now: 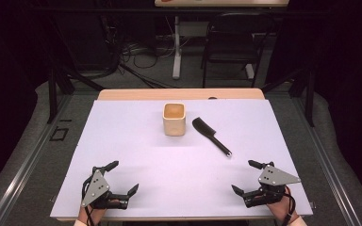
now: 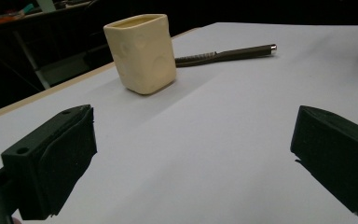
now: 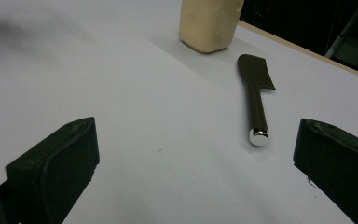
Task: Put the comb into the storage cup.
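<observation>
The left gripper (image 1: 121, 178) is resting near the front left corner of the table (image 1: 122, 141), its jaws spread wide with nothing between them. The right gripper (image 1: 243, 176) is lying near the front right corner, also spread wide and holding nothing. The cream cup (image 1: 174, 119) is standing upright toward the far edge (about the middle of it). The black spatula (image 1: 210, 135) is lying flat just beside the cup, not touching it, its handle end pointing toward the right gripper.

The bench (image 1: 122, 141) is brightly, evenly lit from above — its surroundings are dark; shadows fall soft, the spatula's metal tip (image 3: 258, 136) glints, and close tongs blur slightly.
</observation>
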### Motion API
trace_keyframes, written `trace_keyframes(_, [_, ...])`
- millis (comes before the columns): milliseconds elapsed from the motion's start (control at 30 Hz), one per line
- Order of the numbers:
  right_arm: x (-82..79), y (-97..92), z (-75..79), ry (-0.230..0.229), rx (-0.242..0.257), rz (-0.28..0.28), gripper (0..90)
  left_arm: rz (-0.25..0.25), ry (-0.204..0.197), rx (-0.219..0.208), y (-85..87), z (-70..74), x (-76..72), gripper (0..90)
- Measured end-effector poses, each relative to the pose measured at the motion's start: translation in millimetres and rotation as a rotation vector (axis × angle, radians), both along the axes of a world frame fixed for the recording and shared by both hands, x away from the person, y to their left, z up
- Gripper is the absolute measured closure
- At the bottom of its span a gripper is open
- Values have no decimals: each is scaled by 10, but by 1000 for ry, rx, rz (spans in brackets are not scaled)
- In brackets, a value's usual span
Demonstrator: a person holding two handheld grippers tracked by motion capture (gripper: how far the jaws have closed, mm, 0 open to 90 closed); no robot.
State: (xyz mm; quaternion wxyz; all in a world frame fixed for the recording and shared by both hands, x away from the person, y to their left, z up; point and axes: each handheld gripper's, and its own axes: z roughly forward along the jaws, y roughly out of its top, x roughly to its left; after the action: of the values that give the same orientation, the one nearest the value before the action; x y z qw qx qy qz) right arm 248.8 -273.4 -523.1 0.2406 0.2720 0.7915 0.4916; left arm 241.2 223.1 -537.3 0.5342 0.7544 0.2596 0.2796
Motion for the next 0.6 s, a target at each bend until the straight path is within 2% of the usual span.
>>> trace_keyframes(300, [27, 19, 15, 14, -11, -12, 0, -2, -3, 7, -4, 2, 5, 2])
trace_keyframes(467, [72, 53, 29, 40, -26, -28, 0, -1, -2, 6, -7, 0, 9, 3])
trace_keyframes(600, [107, 69, 33, 39, -29, -28, 0, -6, 1, 12, -14, -1, 13, 3])
